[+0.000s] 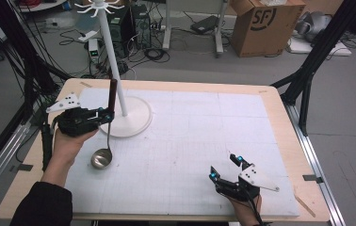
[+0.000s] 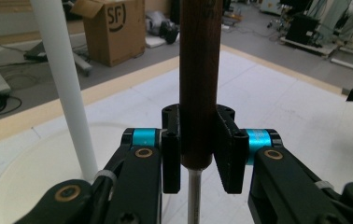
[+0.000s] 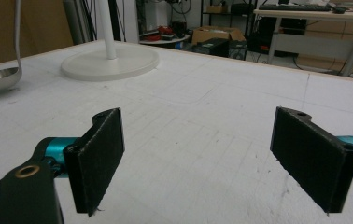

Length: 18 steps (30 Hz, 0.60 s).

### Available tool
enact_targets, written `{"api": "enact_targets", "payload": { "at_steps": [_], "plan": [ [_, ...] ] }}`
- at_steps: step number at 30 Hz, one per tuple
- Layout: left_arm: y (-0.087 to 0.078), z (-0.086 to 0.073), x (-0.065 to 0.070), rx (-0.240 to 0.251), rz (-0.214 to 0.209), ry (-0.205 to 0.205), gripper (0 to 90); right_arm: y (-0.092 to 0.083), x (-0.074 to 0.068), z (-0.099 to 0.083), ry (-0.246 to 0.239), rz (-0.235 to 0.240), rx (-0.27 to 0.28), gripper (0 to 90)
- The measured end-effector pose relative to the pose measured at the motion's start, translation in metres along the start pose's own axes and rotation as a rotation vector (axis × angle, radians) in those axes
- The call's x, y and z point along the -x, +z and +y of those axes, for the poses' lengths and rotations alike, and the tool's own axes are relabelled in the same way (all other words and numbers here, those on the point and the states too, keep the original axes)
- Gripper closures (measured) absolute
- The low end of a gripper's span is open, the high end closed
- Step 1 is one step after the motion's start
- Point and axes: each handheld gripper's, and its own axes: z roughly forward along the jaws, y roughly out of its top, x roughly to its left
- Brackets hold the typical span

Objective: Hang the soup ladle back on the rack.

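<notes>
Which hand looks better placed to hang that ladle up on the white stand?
Probably the left. The left gripper is already shut on the ladle by its wooden handle, right beside the stand. The right gripper rests open and empty at the table's near edge.

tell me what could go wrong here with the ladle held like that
1. The left tool grips only the bottom end of the ladle's wooden handle, so the handle might slide down out of the pads.
2. The ladle bowl hangs low near the white mat; it could scrape or catch there.
3. The white stand pole rises right beside the handle, so a swing might knock it.
</notes>
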Motion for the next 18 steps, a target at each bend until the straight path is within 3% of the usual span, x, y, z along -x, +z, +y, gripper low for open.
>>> {"api": "enact_targets", "payload": {
  "at_steps": [4, 11, 18],
  "plan": [
    [-0.005, 0.010, -0.002, 0.048, -0.010, -0.023, 74.3, 0.000, 0.000, 0.000, 0.003, 0.000, 0.004, 16.4],
    [-0.018, 0.034, -0.013, 0.103, 0.007, -0.056, 74.3, 0.001, 0.000, 0.001, 0.003, 0.009, 0.007, 16.4],
    [-0.030, 0.061, -0.024, 0.142, 0.035, -0.048, 74.3, 0.004, 0.001, 0.000, 0.002, 0.017, 0.002, 16.4]
  ]
}}
